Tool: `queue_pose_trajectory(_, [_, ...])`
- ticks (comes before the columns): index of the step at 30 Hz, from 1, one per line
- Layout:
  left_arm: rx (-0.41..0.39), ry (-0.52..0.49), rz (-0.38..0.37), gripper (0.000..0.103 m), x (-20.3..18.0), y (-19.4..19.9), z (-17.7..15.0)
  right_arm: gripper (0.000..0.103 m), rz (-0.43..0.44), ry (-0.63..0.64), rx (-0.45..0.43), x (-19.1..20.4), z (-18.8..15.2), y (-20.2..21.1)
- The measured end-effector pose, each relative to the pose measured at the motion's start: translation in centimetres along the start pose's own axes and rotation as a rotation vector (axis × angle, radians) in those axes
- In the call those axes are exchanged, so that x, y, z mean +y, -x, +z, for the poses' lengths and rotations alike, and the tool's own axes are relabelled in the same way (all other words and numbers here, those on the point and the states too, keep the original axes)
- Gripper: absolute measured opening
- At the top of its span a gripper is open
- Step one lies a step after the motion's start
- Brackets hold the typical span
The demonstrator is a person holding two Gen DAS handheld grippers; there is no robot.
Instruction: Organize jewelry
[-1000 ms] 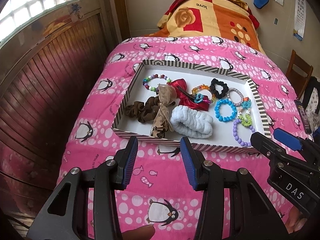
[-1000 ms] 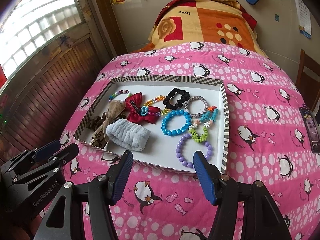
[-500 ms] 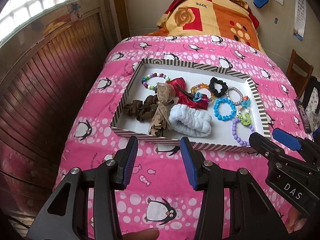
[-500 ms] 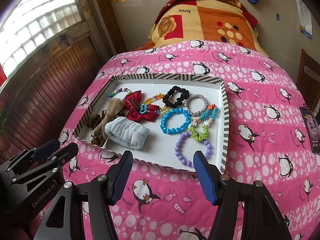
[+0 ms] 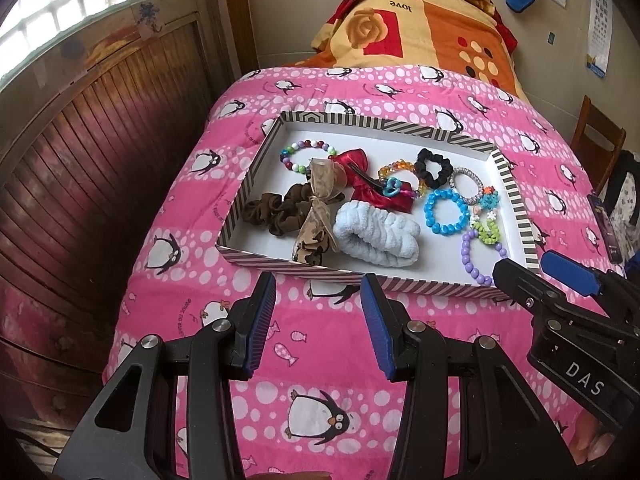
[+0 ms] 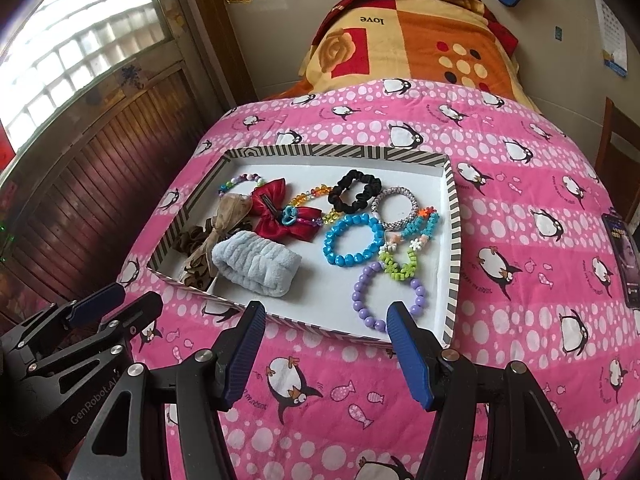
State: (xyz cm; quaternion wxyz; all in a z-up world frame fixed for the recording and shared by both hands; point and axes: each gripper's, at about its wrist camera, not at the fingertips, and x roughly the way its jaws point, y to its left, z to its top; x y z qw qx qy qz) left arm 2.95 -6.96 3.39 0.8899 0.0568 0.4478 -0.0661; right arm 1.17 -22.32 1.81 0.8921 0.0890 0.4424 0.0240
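A shallow white tray with a striped rim lies on the pink penguin bedspread. It holds a blue bead bracelet, a purple bead bracelet, a black scrunchie, a red bow, a pale blue towelling band, a brown scrunchie and other bracelets. My left gripper is open and empty, just short of the tray's near rim. My right gripper is open and empty at the near rim, by the purple bracelet.
A wood-panelled wall runs along the bed's left side. An orange and red blanket lies at the far end. A wooden chair and a dark phone-like object are at the right.
Both grippers have drawn back slightly from the tray and stay open. The things in the tray have not moved.
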Motion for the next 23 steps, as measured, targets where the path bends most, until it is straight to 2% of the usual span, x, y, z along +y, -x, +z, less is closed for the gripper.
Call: queue_pose_trajectory(23, [0.006,0.011,-0.005,0.043,-0.23,0.21,-0.39,0.061,0.011,0.015,0.001,0.11,-0.51,0.40])
